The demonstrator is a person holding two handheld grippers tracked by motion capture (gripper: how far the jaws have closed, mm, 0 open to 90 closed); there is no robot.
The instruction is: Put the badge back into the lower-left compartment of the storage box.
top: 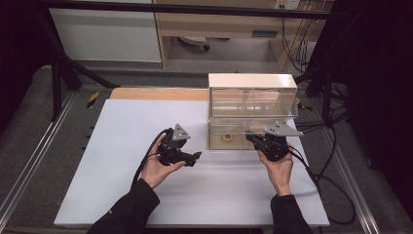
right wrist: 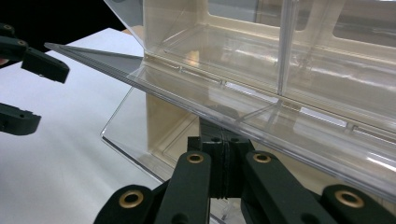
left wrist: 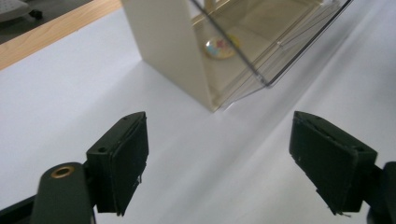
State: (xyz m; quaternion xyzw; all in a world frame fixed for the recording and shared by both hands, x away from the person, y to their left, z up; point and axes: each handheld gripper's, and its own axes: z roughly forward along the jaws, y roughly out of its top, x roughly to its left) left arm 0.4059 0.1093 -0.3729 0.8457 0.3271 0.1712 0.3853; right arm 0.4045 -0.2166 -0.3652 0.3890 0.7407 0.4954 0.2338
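The two-tier clear cabinet (top: 252, 109) stands near the table's (top: 122, 195) far right edge; its lower flap (right wrist: 140, 135) is swung up, clenched at its edge by the right tool (top: 263, 141); the left tool (top: 187, 157) hangs released just beside; a small round item (left wrist: 219, 47) lies inside, apparently not yet retrieved.
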